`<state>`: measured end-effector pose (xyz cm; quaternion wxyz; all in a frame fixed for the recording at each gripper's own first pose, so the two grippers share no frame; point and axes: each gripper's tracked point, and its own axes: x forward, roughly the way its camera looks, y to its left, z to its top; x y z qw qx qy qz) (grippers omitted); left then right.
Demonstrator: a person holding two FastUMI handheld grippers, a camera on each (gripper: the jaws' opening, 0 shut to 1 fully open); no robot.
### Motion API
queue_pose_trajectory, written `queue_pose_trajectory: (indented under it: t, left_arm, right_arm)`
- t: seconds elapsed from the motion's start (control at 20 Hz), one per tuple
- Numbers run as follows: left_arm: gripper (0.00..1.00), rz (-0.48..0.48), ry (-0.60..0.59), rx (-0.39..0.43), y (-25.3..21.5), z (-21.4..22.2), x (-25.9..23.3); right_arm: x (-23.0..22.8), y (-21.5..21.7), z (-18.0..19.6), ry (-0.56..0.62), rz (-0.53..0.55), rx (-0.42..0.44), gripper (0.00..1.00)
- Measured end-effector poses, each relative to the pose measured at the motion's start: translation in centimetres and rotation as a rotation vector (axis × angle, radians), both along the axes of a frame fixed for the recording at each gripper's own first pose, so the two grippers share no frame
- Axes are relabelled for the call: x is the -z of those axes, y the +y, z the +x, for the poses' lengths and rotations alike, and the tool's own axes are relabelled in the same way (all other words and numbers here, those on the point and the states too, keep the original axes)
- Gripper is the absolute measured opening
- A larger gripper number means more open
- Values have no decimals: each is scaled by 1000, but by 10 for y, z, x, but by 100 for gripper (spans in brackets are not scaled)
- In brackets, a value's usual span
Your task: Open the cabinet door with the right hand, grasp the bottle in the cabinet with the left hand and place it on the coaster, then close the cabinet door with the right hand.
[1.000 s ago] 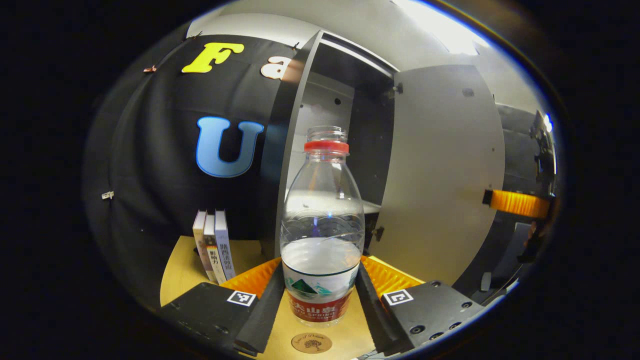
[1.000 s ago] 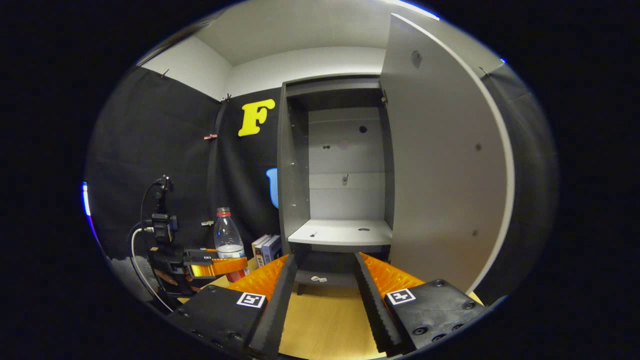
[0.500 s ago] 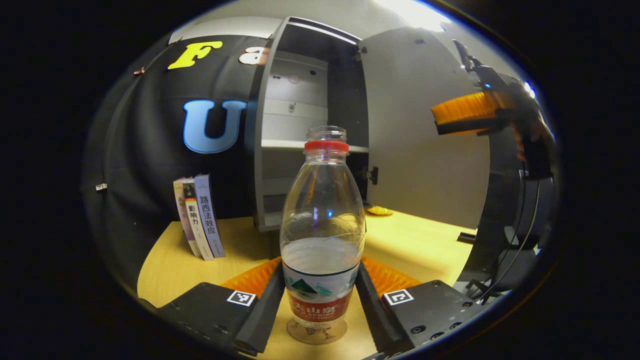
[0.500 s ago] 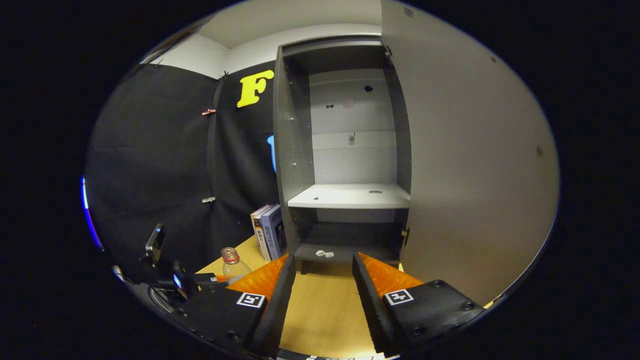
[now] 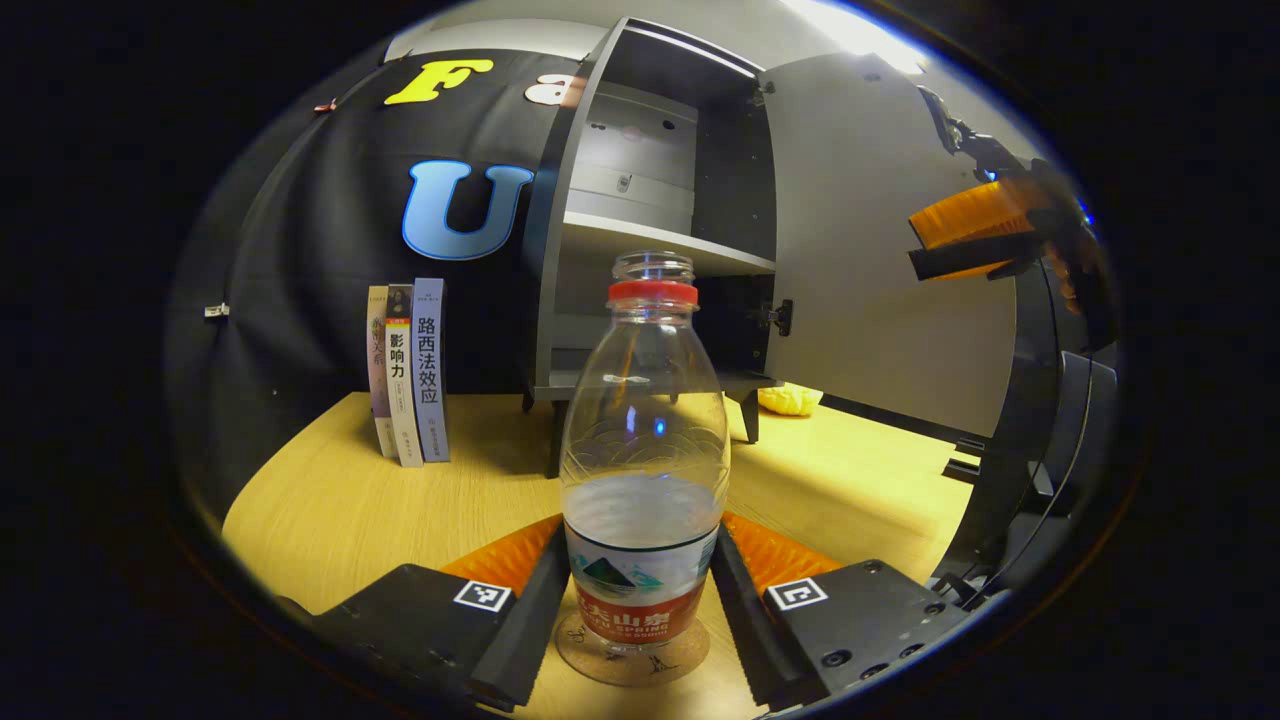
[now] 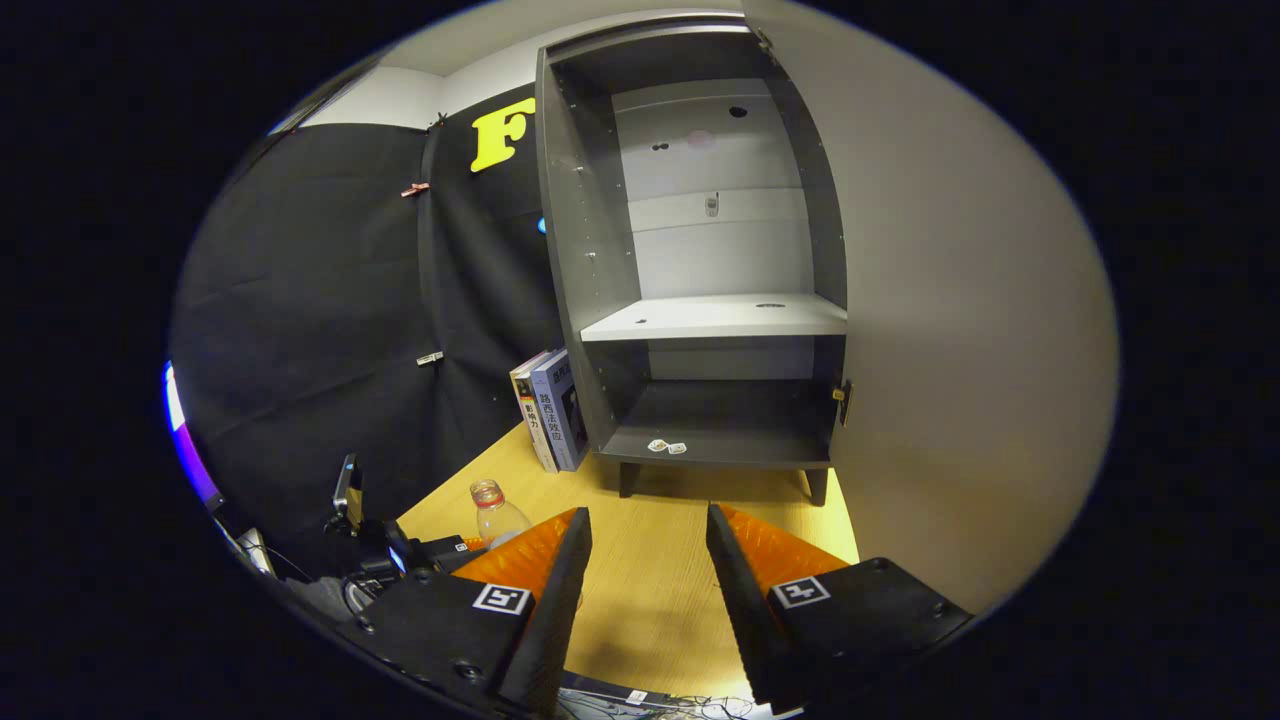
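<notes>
Right now, in the left gripper view, the left gripper (image 5: 640,600) has both fingers pressed on the sides of the bottle (image 5: 644,450). The bottle stands up straight on the round coaster (image 5: 632,658) on the wooden table (image 5: 340,500). It has a red ring near the top and some water inside. Behind it stands the cabinet (image 5: 640,220) with its door (image 5: 880,260) swung open. Three books (image 5: 408,370) stand beside the cabinet. A small yellow thing (image 5: 790,399) lies on the table under the door. The right gripper (image 5: 965,232) is up high, near the door's edge.

Next, in the right gripper view, the right gripper (image 6: 648,570) has its jaws apart with nothing between them. It points at the open cabinet (image 6: 700,250). The door (image 6: 950,320) is on the right. The bottle (image 6: 495,510) is low on the left, and the books (image 6: 550,420) stand by the cabinet.
</notes>
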<state>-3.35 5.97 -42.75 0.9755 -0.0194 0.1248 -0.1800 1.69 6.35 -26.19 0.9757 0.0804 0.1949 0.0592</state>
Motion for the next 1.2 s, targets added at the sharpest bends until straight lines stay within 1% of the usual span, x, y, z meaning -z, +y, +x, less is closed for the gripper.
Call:
queue_pose_trajectory:
  t: [0.15,0.25,0.4,0.45,0.5,0.55,0.8,0.95,1.15,1.2]
  left_arm:
    - [78,25,-19,7,-1,-1,2]
    - [79,24,-25,9,0,-2,1]
    - [81,22,11,-1,4,-2,5]
    - [82,20,23,-3,4,0,5]
    - [89,15,26,0,4,-2,4]
    - [93,11,25,3,3,-3,2]
    - [95,11,18,32,-5,-7,-11]
    - [94,5,15,36,-8,-5,-29]
    - [94,-9,-48,15,-4,7,-78]
    - [95,-19,-62,21,-6,9,-95]
  right_arm:
    - [6,-2,2,23,12,2,72]
    - [9,-1,2,34,13,1,72]
    - [13,5,-5,49,20,-19,72]
    - [14,7,-6,52,14,-24,72]
    - [14,9,-8,55,8,-28,72]
    - [13,11,-8,55,6,-33,72]
    - [6,17,-11,47,8,-45,72]
    - [-4,15,-12,35,15,-30,72]
    - [-34,7,-10,-24,0,-3,72]
    - [-45,6,-11,-38,-5,5,72]
